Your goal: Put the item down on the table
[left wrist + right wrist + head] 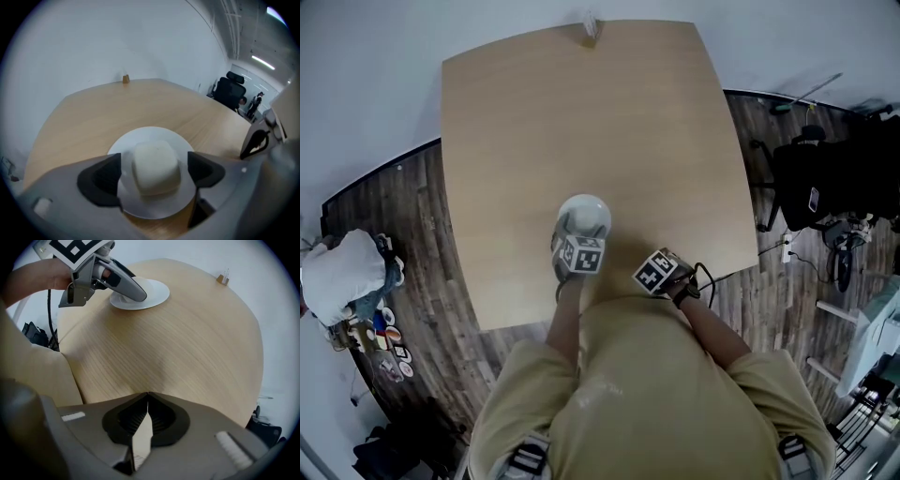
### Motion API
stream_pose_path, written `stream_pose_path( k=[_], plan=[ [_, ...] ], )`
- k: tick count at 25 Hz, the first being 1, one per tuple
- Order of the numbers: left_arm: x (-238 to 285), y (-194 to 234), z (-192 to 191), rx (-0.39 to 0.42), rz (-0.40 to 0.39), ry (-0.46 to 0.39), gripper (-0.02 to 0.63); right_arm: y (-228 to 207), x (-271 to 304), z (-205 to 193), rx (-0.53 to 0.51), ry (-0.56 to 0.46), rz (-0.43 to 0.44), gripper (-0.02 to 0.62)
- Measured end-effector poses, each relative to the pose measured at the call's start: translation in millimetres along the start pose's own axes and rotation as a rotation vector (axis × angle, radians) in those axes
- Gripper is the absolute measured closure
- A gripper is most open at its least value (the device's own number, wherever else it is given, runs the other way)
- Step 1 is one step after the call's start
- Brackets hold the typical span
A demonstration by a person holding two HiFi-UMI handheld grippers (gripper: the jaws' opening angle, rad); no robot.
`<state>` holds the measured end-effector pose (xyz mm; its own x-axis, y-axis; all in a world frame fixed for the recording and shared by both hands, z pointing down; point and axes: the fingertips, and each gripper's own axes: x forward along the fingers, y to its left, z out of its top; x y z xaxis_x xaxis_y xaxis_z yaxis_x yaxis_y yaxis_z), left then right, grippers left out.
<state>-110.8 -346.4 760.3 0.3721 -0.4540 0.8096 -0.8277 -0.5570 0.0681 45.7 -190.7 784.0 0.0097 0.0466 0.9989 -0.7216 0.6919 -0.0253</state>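
The item, a white dish point(584, 214) with a rounded block point(156, 168) raised at its middle, lies flat on the worktop point(581, 112), on the near half and slightly toward the person's left. In the right gripper view its rim sits level on the wood, with no tilt that can be made out. The left claw point(154, 171) hangs low over it. Its jaws stand wide apart, one on either side of the rounded block, and neither pad presses on it, so nothing is gripped. By these signs the set-down looks done: the dish bears on the worktop and the claw has let go of it. What seems left is only to lift the left claw clear without catching the block or the rim, since the jaws straddle the block closely. The right claw point(146, 401) is closed and empty, its tips meeting, and it points down at bare wood by the near edge, just beside the left one and taking no part. A small brown object point(590, 30) stands at the far edge, well apart from all this.
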Motion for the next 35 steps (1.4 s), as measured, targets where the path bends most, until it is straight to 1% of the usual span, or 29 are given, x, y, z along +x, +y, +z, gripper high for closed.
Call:
stream_pose_path(
  k=[5,8,9,10,11,12,14,15,17,18,19,20,21,22,25,26,27,28,30,33,35],
  plan=[
    [10,2,3,0.009,-0.036,-0.016,0.177,-1,2,4,0.052,0.025,-0.007,0.584],
    [15,8,10,0.020,-0.023,-0.058,0.178,-2,3,7,0.060,0.061,0.001,0.583],
    [16,11,13,0.029,-0.006,-0.070,0.209,-2,4,8,0.062,0.076,0.000,0.583],
    [16,13,15,0.037,0.009,-0.078,0.261,-3,5,8,0.066,0.093,-0.003,0.583],
    [16,13,16,0.040,0.018,-0.084,0.280,-4,5,8,0.070,0.112,-0.007,0.583],
    [16,14,16,0.038,0.022,-0.090,0.282,-5,6,7,0.071,0.132,-0.011,0.583],
    [15,13,16,0.019,0.019,-0.114,0.285,-7,7,7,0.047,0.168,-0.017,0.583],
    [11,11,15,-0.004,0.011,-0.132,0.285,-7,8,5,0.027,0.177,-0.016,0.583],
    [-6,8,16,-0.071,-0.006,-0.184,0.285,-4,8,1,0.008,0.147,-0.005,0.583],
    [-19,7,18,-0.111,-0.012,-0.217,0.285,-3,7,-1,0.020,0.099,0.001,0.583],
    [-35,5,21,-0.156,-0.015,-0.254,0.285,-3,6,-3,0.046,0.026,0.004,0.583],
    [-52,3,24,-0.203,-0.010,-0.293,0.285,-4,4,-5,0.089,-0.067,0.006,0.583],
    [-70,0,25,-0.238,0.008,-0.331,0.285,-4,2,-8,0.149,-0.170,0.014,0.585],
    [-90,-5,25,-0.253,0.042,-0.363,0.285,-2,0,-14,0.228,-0.271,0.038,0.588],
    [-152,-42,13,-0.214,0.161,-0.439,0.285,9,-16,-53,0.524,-0.509,0.196,0.589],
    [-173,-61,7,-0.198,0.189,-0.469,0.284,12,-25,-70,0.588,-0.585,0.231,0.589],
    [-194,-82,0,-0.187,0.215,-0.502,0.285,16,-35,-87,0.605,-0.659,0.243,0.589],
    [-216,-103,-8,-0.185,0.239,-0.539,0.285,20,-47,-103,0.585,-0.733,0.234,0.589],
    [-260,-153,-21,-0.210,0.269,-0.625,0.285,24,-86,-135,0.540,-0.898,0.203,0.589],
    [-320,-244,-31,-0.240,0.263,-0.735,0.285,36,-175,-190,0.519,-1.167,0.216,0.589],
    [-359,-296,-36,-0.236,0.253,-0.788,0.285,54,-230,-224,0.456,-1.295,0.201,0.589]
  ],
)
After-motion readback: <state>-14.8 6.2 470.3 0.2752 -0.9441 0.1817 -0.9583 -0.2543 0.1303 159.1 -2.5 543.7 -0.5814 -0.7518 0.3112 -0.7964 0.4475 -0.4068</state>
